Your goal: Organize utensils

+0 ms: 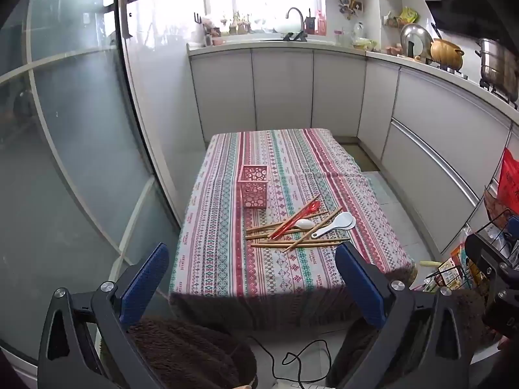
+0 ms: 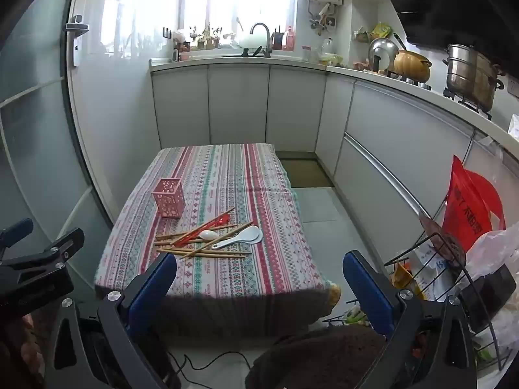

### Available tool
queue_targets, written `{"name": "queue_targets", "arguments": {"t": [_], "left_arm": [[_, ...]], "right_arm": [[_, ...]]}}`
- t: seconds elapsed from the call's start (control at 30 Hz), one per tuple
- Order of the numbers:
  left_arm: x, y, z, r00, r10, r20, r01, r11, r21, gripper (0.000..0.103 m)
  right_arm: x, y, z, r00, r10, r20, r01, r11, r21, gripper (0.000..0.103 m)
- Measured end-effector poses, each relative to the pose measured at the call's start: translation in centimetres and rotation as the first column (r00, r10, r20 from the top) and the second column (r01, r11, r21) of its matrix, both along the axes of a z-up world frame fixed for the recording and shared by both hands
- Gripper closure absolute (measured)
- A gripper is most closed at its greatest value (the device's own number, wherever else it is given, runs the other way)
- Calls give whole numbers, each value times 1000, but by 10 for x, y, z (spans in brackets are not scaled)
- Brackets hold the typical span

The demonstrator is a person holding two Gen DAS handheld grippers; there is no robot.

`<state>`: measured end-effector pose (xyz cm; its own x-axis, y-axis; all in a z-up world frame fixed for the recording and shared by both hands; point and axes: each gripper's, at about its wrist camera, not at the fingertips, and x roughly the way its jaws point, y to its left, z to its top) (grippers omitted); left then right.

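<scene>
Both grippers, left gripper [image 1: 251, 278] and right gripper [image 2: 259, 287], hang short of the counter [image 1: 223, 269], fingers apart, empty. Chopsticks [image 1: 292, 238], red spoon [image 1: 293, 218] and white spoons [image 1: 334, 223] lie heaped near the pink holder [image 1: 253, 191]. Likely best: lift the topmost piece first, gripping mid-handle.

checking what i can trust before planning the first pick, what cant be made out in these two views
- Inside of the pink holder: both views see it from the side, so its own walls hide any contents.
- Chopsticks: crossed under the red utensil and white spoons; exact count unclear in both views.
- Table's near side: hidden by the draped cloth.
- Left gripper and right gripper: fingers apart, nothing between them.
</scene>
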<state>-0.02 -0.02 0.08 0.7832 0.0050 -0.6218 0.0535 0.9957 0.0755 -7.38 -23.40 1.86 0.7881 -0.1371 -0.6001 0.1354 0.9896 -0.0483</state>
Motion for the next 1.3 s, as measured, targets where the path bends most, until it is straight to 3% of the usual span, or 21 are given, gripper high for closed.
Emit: {"name": "queue_targets", "arguments": {"t": [1.3], "left_arm": [[-4, -2, 0, 1000, -5, 8, 5, 1000, -14, 0]], "right_arm": [[2, 3, 3, 1000, -1, -6, 1, 1000, -7, 0]]}}
